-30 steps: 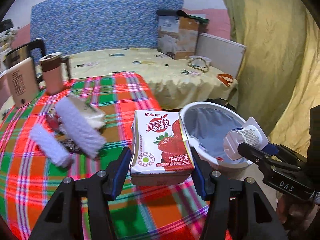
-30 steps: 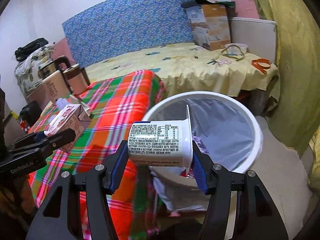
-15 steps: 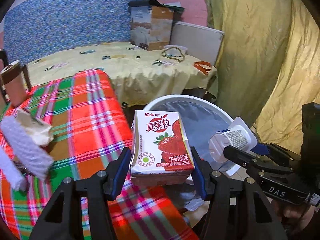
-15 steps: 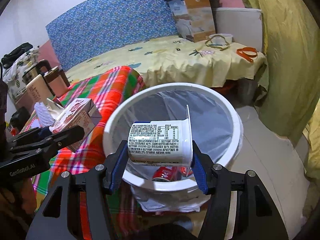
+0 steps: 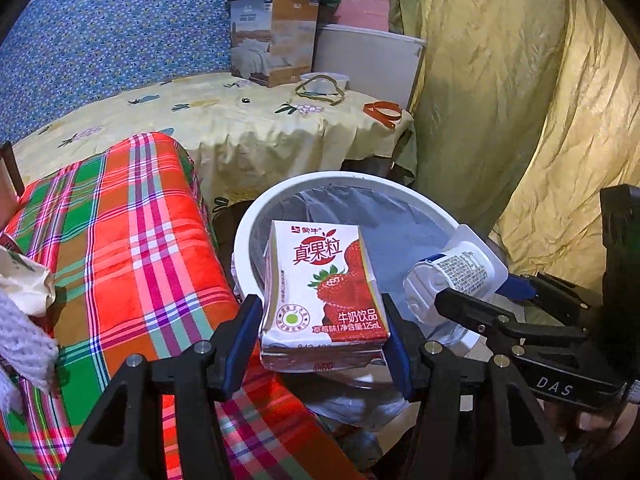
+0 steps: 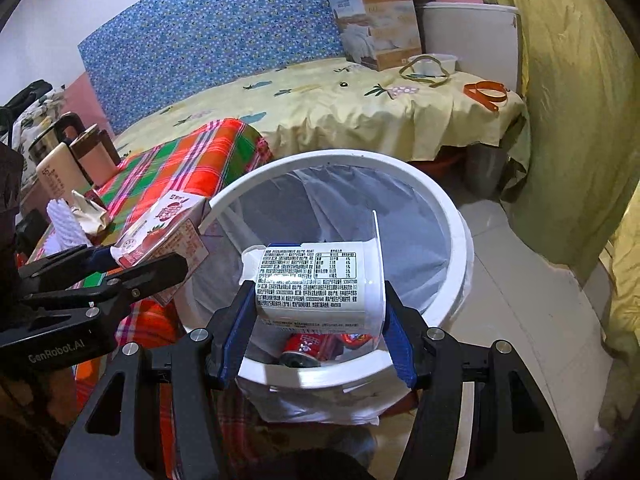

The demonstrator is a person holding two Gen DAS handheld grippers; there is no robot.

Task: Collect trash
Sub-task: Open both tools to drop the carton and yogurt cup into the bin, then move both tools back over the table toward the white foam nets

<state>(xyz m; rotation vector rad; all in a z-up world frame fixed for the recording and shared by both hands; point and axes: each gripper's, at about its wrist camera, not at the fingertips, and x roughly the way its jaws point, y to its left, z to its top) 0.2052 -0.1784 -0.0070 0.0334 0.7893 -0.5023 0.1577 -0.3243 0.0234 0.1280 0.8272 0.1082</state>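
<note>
Left gripper (image 5: 322, 332) grasping 125mL strawberry milk carton (image 5: 324, 296), right gripper (image 6: 316, 322) grasping yogurt cup (image 6: 320, 284)

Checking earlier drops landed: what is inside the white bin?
In the white bin, a grey liner and a red can with red wrapping. The yogurt cup covers the rest.

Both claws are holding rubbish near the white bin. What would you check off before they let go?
1. Left gripper clamps strawberry milk carton: ok.
2. Right gripper clamps yogurt cup: ok.
3. Yogurt cup over the white bin opening: ok.
4. Carton fully over the opening: cannot tell; it sits at the rim beside the plaid cloth.
5. Room in the bin: ok, only a red can shows.
</note>
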